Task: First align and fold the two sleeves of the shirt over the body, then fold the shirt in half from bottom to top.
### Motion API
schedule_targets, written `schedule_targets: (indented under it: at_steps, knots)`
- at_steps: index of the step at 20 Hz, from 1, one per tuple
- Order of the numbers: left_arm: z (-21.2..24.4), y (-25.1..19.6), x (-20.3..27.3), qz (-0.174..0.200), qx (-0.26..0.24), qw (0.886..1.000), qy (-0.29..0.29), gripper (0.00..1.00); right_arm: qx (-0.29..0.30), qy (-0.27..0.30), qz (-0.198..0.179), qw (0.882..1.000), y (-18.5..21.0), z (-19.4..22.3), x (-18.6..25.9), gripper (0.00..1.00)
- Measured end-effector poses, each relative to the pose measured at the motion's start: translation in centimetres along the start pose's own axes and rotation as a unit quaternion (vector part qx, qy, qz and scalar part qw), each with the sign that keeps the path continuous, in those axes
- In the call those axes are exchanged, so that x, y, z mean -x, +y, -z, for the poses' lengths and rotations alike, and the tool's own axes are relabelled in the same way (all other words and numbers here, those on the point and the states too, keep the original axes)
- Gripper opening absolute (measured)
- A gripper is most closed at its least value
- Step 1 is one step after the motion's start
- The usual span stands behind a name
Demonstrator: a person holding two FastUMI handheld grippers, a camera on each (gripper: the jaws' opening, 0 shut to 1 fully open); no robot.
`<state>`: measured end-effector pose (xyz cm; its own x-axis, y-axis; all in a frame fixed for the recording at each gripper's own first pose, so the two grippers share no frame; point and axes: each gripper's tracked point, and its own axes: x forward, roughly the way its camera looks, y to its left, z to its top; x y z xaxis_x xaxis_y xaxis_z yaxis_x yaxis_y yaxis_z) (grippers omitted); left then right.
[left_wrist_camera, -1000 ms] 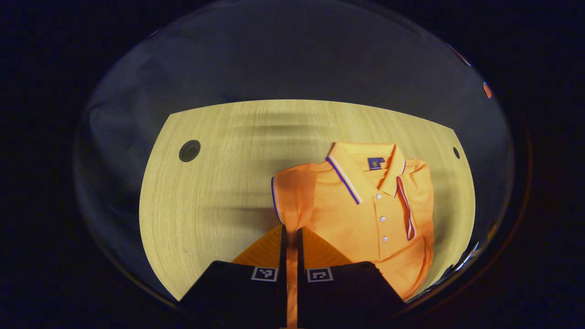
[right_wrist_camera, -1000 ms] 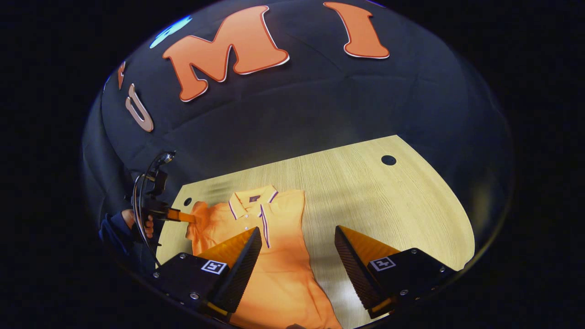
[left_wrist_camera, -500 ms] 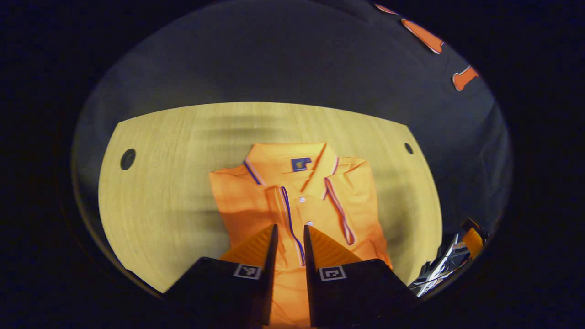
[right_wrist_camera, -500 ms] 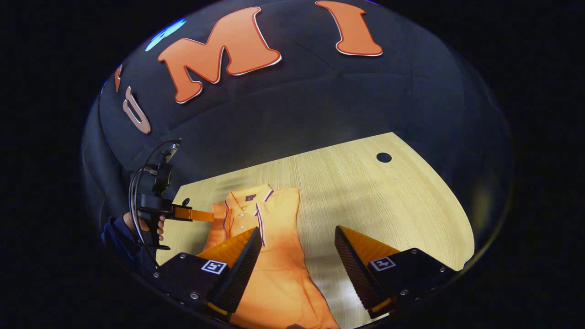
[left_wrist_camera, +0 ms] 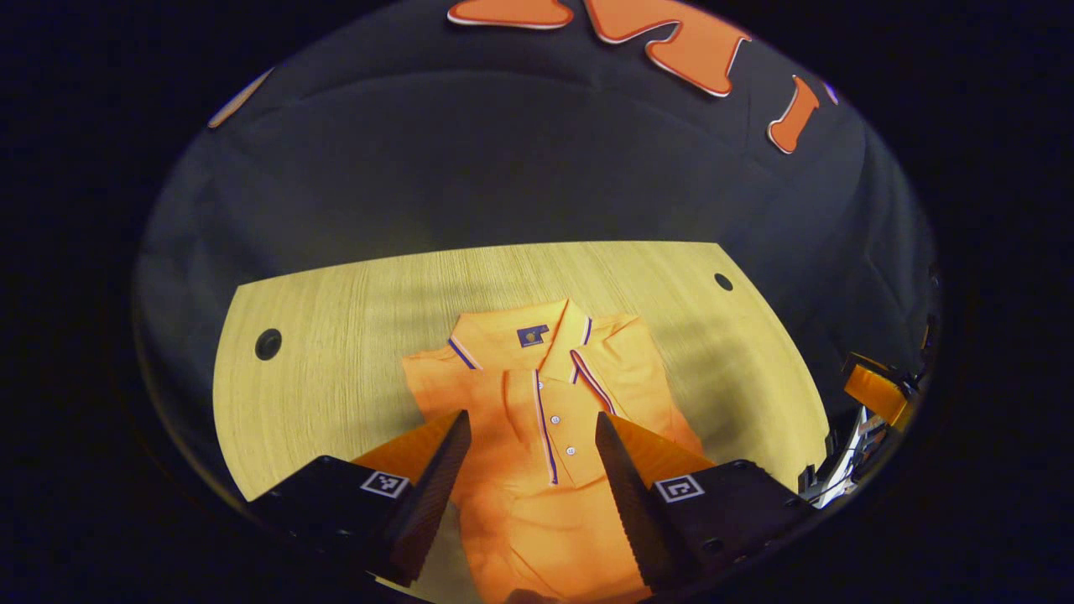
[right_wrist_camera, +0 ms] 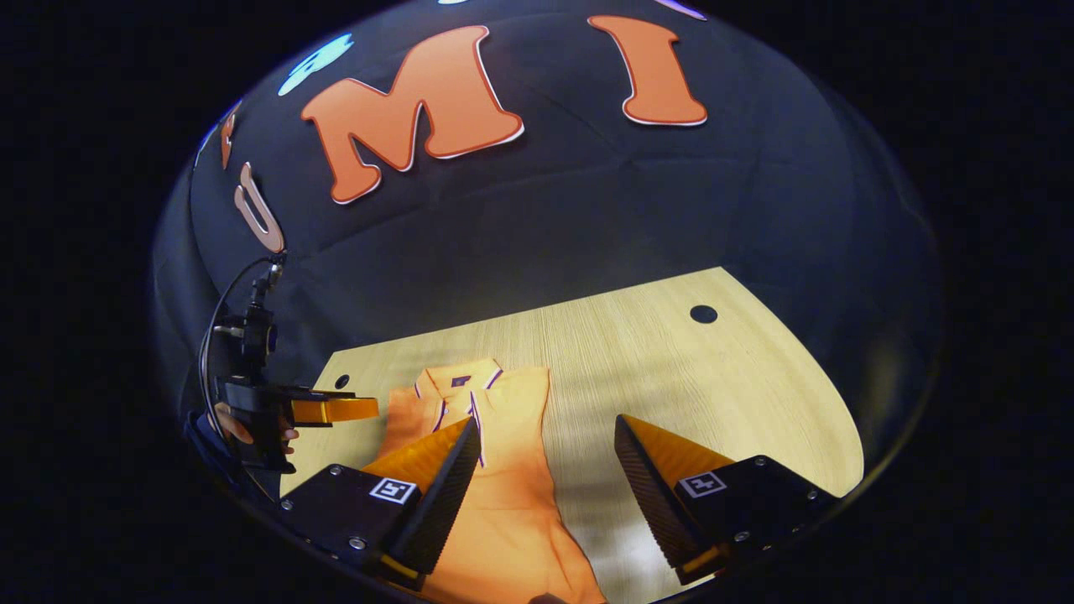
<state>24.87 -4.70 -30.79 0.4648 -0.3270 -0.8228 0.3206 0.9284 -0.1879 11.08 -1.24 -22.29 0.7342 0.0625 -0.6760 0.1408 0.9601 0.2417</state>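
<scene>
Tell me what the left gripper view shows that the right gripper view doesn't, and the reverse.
Left gripper view: the orange polo shirt head-on, with its white buttons and blue collar label distinct, framed by the open left gripper.

Right gripper view: a person's hand holding the left gripper beside the collar, and the open right gripper over the shirt's edge.

Both: the shirt with sleeves folded in, lying on the light wooden table.
</scene>
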Motion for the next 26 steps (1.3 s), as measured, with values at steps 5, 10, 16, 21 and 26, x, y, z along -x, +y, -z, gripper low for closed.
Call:
schedule_targets:
  at_steps: [5,10,16,21,26]
  knots:
    - [-0.9,-1.1,5.0,-0.037,-0.002,0.996,-0.085,0.93,0.041,-0.059,-0.002,0.997,0.1,-2.6,2.1,0.98]
    - [-1.8,-3.1,11.0,-0.057,0.017,0.983,-0.173,0.97,0.082,-0.119,-0.02,0.989,0.6,-4.6,5.0,0.98]
    - [0.0,-3.9,18.4,-0.108,0.029,0.957,-0.266,0.98,0.138,-0.187,-0.054,0.971,2.0,-6.1,8.9,0.99]
    - [1.0,-3.4,26.0,-0.184,0.029,0.919,-0.347,0.98,0.171,-0.216,-0.07,0.959,2.4,-6.7,11.6,0.98]
    - [2.6,-4.8,32.6,-0.213,0.032,0.885,-0.412,0.98,0.182,-0.239,-0.071,0.951,2.2,-7.3,14.1,0.98]
